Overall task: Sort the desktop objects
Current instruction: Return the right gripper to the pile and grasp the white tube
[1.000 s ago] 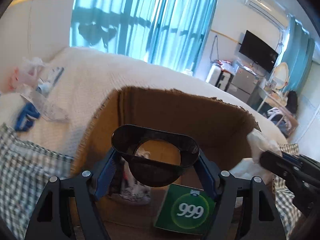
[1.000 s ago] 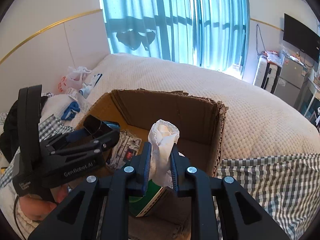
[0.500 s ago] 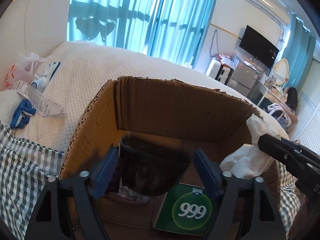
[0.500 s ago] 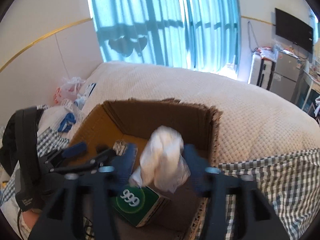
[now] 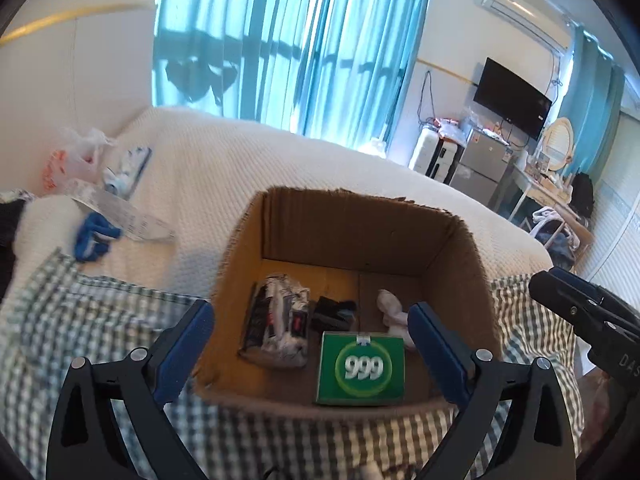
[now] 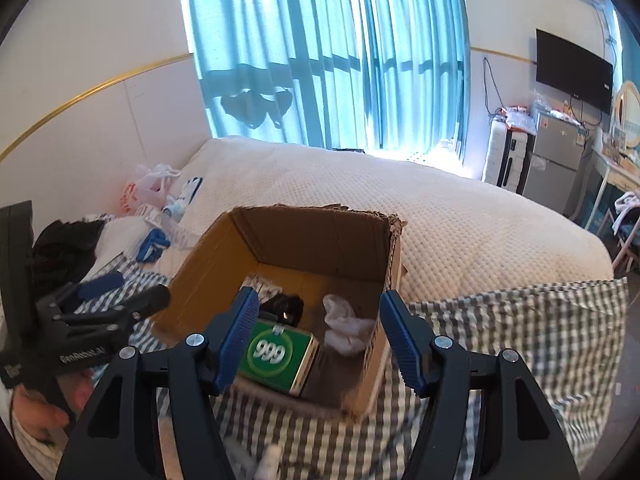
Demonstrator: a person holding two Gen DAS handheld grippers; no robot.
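- left tool (image 5: 310, 344) is spread wide with nothing between its blue pads; its jaws have just been opening. right tool (image 6: 316, 336) is parted and empty too, and it has just let go.
- both hang above the near rim of the cardboard box (image 5: 360, 236), which sits on a checked cloth (image 6: 520, 320) over the bed.
- inside the box lie a green "999" medicine box (image 5: 362, 368), a crumpled printed packet (image 5: 278, 320), a small black object (image 5: 334, 312) and a white wad of cloth or tissue (image 6: 344, 326), all apart from the tools.
- judged from this, four items are already sorted in; whether more is to go in is unclear.
- still loose on the white bedspread (image 6: 440, 220) to the left: a blue item (image 5: 94, 234), a paper strip (image 5: 120, 212), a plastic bag (image 6: 146, 186). these may be next.
- beyond, teal curtains (image 6: 328, 52) cover a bright window; a wall tv (image 6: 574, 70), a small fridge (image 6: 554, 156) and a cluttered desk stand at the right.
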